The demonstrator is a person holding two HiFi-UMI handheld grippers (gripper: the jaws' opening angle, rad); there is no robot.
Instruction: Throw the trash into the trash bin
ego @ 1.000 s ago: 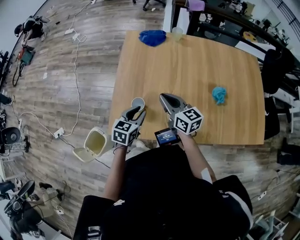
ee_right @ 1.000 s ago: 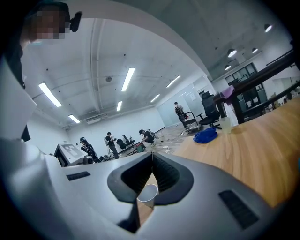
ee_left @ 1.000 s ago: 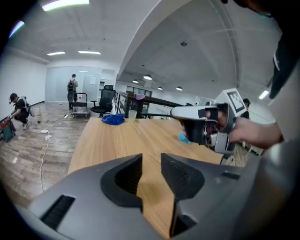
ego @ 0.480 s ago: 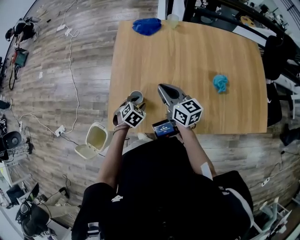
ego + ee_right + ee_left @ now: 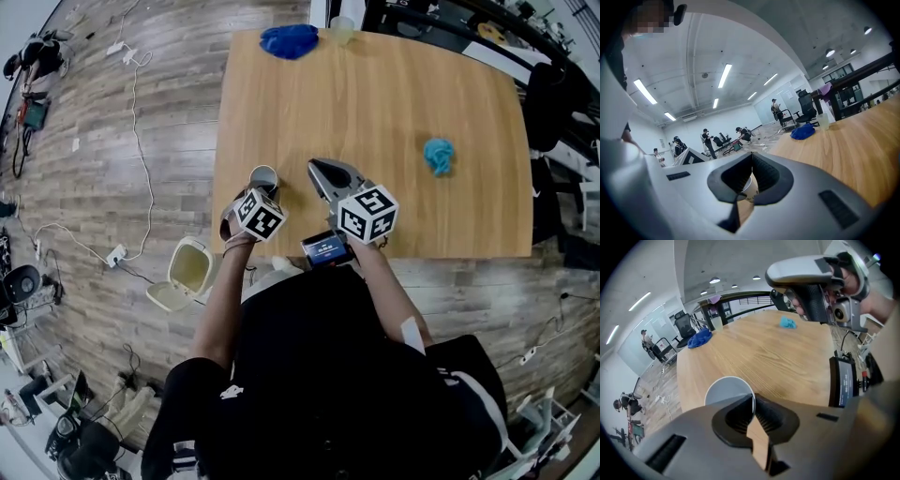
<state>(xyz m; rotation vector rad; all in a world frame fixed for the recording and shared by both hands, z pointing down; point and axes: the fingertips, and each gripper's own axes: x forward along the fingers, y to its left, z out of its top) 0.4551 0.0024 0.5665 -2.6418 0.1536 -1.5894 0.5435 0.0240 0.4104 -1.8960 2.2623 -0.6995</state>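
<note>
A white paper cup point(image 5: 263, 177) stands upright near the table's point(image 5: 403, 103) front left edge. My left gripper point(image 5: 261, 191) points steeply down at the cup point(image 5: 723, 391). Its jaws are closing, and the cup's near rim is pinched between the pads in the left gripper view. My right gripper point(image 5: 320, 168) hovers just right of the cup, jaws together with nothing in them. In the right gripper view the cup point(image 5: 746, 186) shows below the right gripper's point(image 5: 751, 156) joined tips. A crumpled blue wad point(image 5: 438, 155) lies at the table's right. A cream trash bin point(image 5: 190, 269), lid open, stands on the floor at left.
A blue cloth point(image 5: 289, 40) and a clear plastic cup point(image 5: 342, 28) sit at the table's far edge. Cables and a power strip point(image 5: 116, 254) lie on the wooden floor left of the bin. Office chairs and desks stand beyond the table, and people are far off.
My left gripper has dropped onto the cup, rolled, and closed its jaws on the rim. The right gripper has hardly moved.
</note>
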